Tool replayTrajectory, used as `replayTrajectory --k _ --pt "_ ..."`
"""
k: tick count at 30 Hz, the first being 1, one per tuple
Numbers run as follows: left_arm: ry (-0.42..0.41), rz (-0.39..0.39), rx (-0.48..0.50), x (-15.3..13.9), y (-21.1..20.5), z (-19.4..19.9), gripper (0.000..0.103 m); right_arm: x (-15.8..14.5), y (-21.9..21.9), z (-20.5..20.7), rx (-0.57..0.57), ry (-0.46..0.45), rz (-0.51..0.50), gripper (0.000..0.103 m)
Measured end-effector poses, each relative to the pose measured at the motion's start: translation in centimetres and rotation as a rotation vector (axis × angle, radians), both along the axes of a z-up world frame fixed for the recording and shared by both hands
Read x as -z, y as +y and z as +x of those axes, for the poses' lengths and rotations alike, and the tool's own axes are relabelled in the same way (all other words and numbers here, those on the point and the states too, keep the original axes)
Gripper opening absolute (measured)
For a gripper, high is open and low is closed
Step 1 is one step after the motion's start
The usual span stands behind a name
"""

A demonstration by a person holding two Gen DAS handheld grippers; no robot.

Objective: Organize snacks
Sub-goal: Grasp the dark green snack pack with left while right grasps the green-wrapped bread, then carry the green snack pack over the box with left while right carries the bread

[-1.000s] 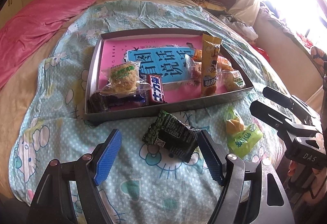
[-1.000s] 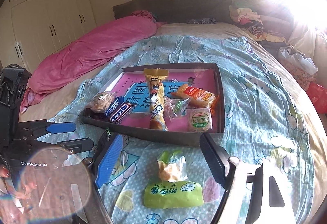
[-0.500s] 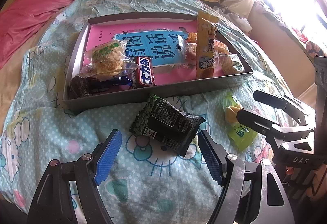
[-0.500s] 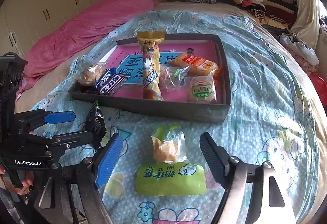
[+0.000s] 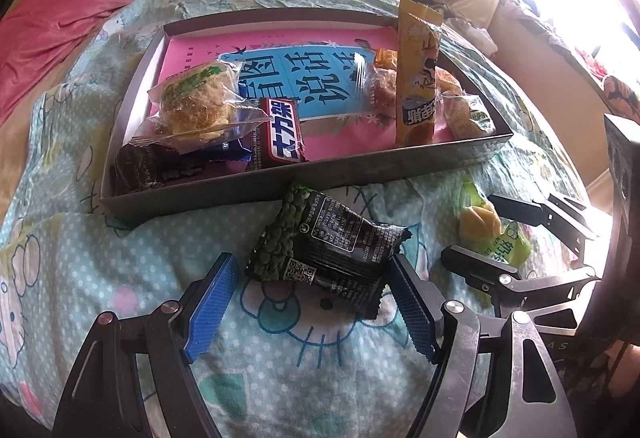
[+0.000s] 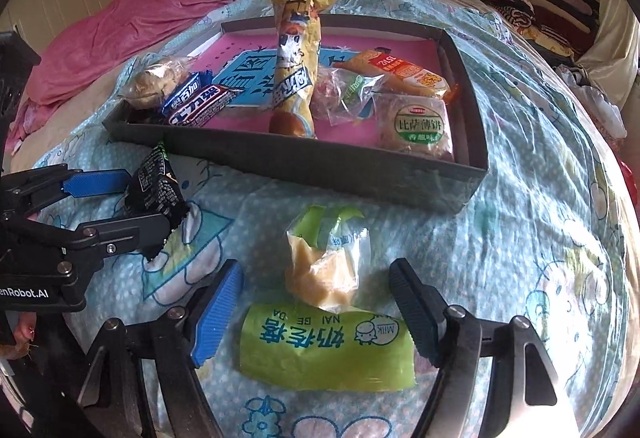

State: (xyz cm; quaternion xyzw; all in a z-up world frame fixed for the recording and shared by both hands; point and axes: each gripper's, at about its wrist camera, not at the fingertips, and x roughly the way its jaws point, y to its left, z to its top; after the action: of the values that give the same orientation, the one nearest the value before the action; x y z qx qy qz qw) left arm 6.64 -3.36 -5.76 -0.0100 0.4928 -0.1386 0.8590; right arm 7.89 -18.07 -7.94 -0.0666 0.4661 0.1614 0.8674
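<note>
Most snacks already sit in my grey tray (image 5: 304,174): floss bun, chocolate bar, tall yellow stick pack, round biscuit. Two remain on the bedspread (image 6: 540,238) just outside it. Left gripper (image 5: 310,302) spread around the black packet (image 5: 328,250); right gripper (image 6: 316,312) closing around the green pouch (image 6: 326,350), pads not yet pressing.
</note>
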Motion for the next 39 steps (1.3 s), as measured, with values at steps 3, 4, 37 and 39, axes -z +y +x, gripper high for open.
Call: replayTrajectory --k 3,4,37,39 --pt "0.002 -0.003 -0.003 0.2 0.0 0.3 0.078 0.3 0.0 0.1 -0.008 -0.008 -0.014 0.065" --pt "0.003 -0.004 -0.004 0.2 0.0 0.4 0.078 0.3 -0.1 0.1 -0.007 -0.007 -0.009 0.061" --pt "-0.057 -0.060 -0.017 -2.3 0.6 -0.4 0.055 -4.4 -2.8 -0.3 0.017 -0.169 0.206 0.033" --pt "-0.074 -0.070 -0.027 -3.1 0.8 -0.4 0.055 -4.7 -2.9 -0.4 0.015 -0.185 0.210 0.033"
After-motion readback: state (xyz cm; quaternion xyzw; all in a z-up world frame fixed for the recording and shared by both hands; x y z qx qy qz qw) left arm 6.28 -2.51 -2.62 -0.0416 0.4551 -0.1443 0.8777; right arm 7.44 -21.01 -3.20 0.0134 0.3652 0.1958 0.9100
